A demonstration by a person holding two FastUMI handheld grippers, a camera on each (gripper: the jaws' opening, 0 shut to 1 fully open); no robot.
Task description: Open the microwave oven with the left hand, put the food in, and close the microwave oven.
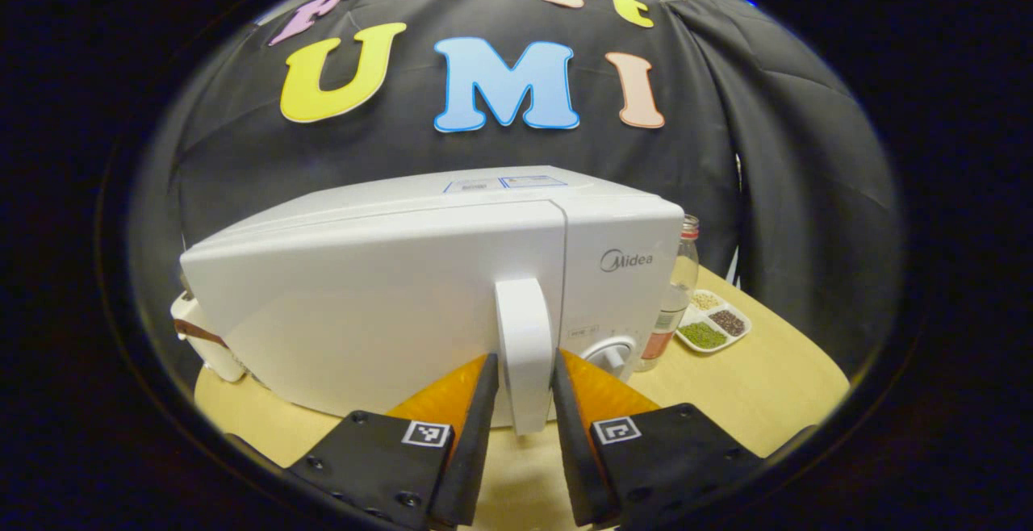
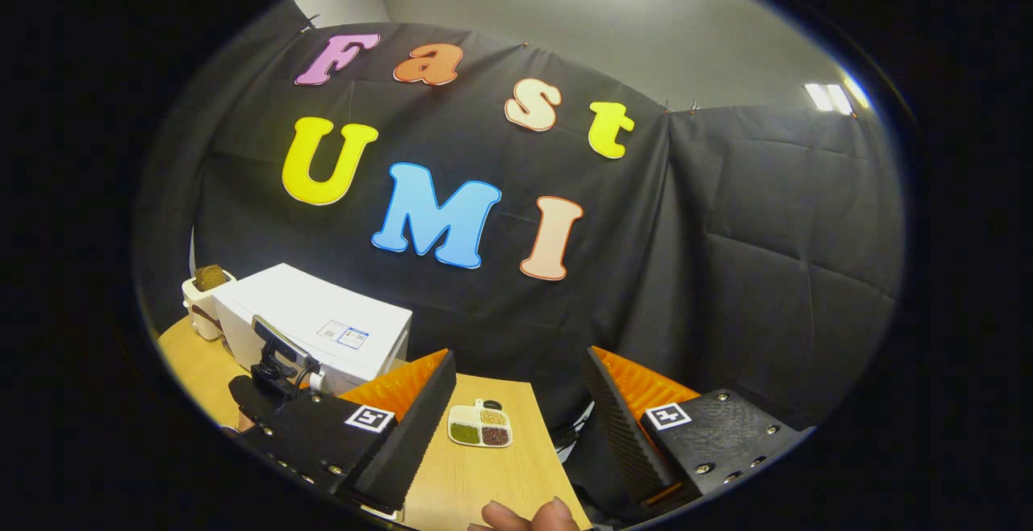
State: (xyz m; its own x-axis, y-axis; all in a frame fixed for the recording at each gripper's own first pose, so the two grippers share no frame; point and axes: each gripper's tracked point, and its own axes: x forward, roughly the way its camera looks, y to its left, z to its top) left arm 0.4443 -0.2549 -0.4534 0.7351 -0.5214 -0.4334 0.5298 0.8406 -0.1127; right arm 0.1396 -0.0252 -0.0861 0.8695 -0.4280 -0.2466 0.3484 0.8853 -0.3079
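A white microwave (image 1: 387, 289) stands on the wooden table, its upright door handle (image 1: 524, 329) close in front of me. My left gripper (image 1: 524, 363) is shut on that handle, one finger pressing each side. Right of the microwave lies the food, a small white divided dish (image 1: 714, 323) of grains and beans. In the right gripper view my right gripper (image 2: 516, 370) hangs open and empty, high over the table's right end, with the dish (image 2: 480, 426) below it. Farther left, the microwave (image 2: 323, 321) has the left gripper (image 2: 274, 361) at its front.
A clear bottle with a red cap (image 1: 676, 289) stands between the microwave and the dish. A white container with a brown band (image 1: 202, 341) sits behind the microwave's left corner. Fingertips of a hand (image 2: 524, 515) show at the bottom. The table edge (image 2: 557, 466) runs beside the dish.
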